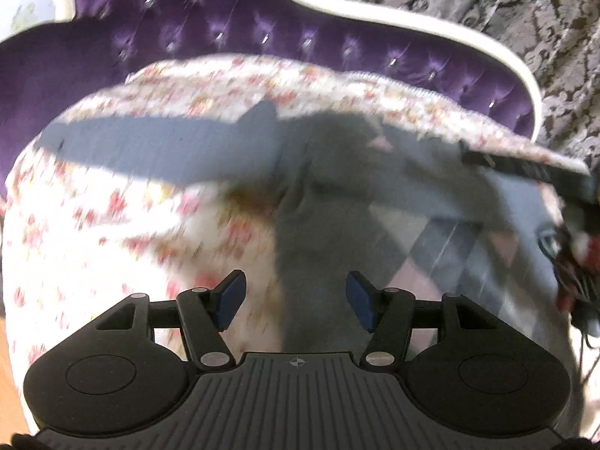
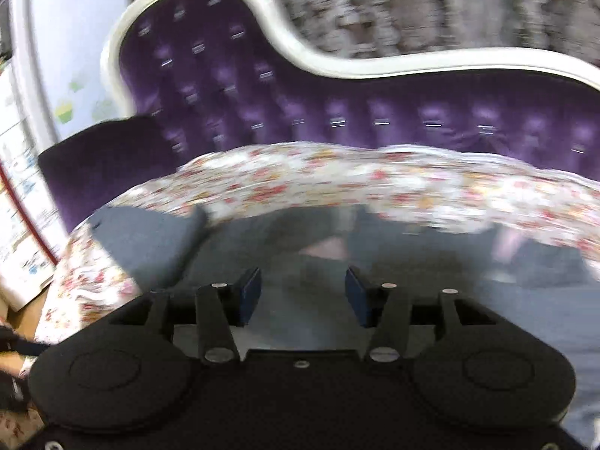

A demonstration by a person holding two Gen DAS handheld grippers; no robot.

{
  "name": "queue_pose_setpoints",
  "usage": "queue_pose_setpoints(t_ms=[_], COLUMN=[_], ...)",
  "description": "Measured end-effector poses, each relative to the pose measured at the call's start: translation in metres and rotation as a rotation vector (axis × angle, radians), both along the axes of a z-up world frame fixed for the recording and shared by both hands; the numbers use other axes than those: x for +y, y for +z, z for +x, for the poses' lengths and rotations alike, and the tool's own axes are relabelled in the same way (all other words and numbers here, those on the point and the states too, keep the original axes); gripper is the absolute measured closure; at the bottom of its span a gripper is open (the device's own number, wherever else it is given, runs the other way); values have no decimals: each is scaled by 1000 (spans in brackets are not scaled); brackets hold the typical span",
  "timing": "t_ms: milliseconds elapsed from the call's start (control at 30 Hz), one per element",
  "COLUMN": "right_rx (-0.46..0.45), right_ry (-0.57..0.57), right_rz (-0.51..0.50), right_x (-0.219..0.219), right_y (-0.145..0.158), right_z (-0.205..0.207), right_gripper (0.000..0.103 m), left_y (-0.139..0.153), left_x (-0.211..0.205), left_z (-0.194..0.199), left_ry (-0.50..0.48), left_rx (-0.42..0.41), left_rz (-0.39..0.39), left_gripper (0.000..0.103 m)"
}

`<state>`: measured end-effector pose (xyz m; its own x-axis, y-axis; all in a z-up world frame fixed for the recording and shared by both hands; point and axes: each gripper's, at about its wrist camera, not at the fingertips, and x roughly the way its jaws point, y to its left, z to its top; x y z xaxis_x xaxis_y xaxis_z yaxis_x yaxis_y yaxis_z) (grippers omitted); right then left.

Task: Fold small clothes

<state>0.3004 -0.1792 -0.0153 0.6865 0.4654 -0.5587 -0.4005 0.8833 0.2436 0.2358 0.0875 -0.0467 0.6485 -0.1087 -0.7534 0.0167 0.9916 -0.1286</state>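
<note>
A small grey garment [image 1: 330, 172] with a pink and grey diamond pattern lies spread on a floral sheet [image 1: 93, 232]; one sleeve [image 1: 150, 150] stretches to the left. My left gripper [image 1: 296, 302] is open and empty, just above the garment's lower part. The right gripper's arm [image 1: 525, 167] shows at the right edge of that view, over the garment. In the right wrist view the grey garment [image 2: 300, 262] fills the foreground, its sleeve [image 2: 150, 236] at the left. My right gripper [image 2: 303, 292] is open and empty above it. Both views are blurred.
The floral sheet [image 2: 375, 183] covers the seat of a purple tufted sofa [image 1: 225, 26] with a white frame [image 2: 337, 63]. A patterned grey curtain [image 1: 487, 3] hangs behind. A white wall and papers [image 2: 22, 187] are at the far left of the right wrist view.
</note>
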Motion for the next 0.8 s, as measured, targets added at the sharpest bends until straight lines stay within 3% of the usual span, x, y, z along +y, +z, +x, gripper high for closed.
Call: queue_pose_setpoints(t_ms=[200,433,633,667,800], right_rx=[27,95,173,183,204], right_ry=[-213,-452,-515,-514,-504], right_rz=[-3,57,115,139,198], right_x=[-96,-192,-223,-225,-225], right_y=[-3,-20,-49,-52,-66], right_z=[-4,0,12,13,19], right_gripper=[45,45,45,45,45], left_y=[10,-21,-57,-57,-53], left_x=[-35,-74,-81,-76,-68], left_z=[51,101,131,130,132], left_ry=[-72,-136,-113,-119,-102], left_rx=[-58,-56,-34,-60,-19], left_rz=[21,20,164,158,117], left_gripper=[45,46,47,47,47])
